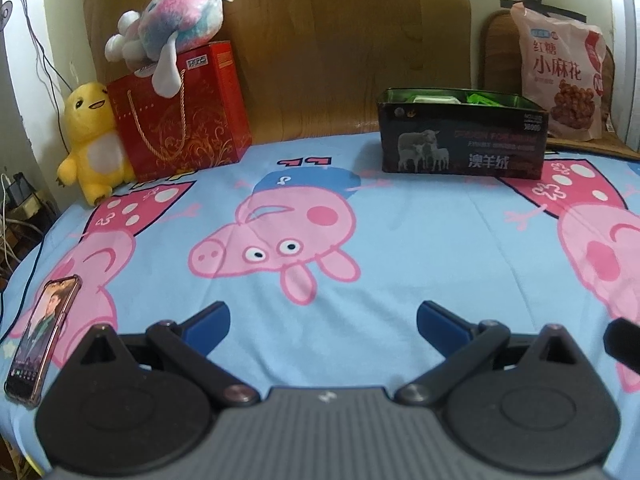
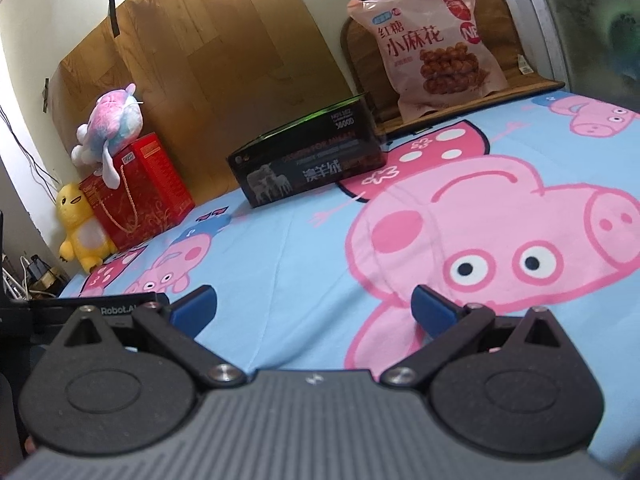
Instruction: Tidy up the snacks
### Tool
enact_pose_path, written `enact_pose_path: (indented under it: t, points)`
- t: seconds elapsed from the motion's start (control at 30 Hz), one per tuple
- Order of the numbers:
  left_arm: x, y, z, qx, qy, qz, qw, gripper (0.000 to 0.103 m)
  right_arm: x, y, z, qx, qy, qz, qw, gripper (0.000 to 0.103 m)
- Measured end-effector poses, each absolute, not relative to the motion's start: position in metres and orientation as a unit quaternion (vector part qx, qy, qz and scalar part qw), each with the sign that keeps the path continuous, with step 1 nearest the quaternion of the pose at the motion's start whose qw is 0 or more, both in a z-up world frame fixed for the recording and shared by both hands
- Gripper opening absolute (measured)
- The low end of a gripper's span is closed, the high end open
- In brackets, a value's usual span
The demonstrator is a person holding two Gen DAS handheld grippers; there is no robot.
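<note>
Both grippers, left gripper (image 1: pixel 323 316) and right gripper (image 2: pixel 314 306), spread wide, empty; beyond, dark box (image 1: pixel 462 136) lengthwise across the bed, open top up.

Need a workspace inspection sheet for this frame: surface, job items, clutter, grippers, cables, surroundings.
Surface: blue cartoon-pig bedsheet, middle bare.
Job's things: open black box at the far edge, green and pale packets inside; pink snack bag upright behind it, leaning on a brown cushion.
Clutter: red gift bag with a pink-blue plush on top; yellow plush against its side; phone lying on the sheet.
Grippers: left gripper and right gripper, jaws wide apart, nothing between them.
Cables: wires hanging off the left bed edge.
Surroundings: brown cardboard sheet taped to the wall.
</note>
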State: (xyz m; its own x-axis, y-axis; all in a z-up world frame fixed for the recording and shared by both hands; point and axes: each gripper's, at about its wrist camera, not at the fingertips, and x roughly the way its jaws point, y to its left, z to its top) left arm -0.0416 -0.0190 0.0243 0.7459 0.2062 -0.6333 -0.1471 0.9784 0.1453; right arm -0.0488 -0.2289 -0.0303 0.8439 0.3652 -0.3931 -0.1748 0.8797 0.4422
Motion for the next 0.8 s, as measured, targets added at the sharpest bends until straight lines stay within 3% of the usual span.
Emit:
enact_pose_path:
  t: [0.8]
  points:
    - [-0.049, -0.026, 0.030, 0.061, 0.332, 0.111, 0.935, 0.103, -0.057, -0.233, -0.019, 0.200, 0.215, 0.145, 0.945, 0.103]
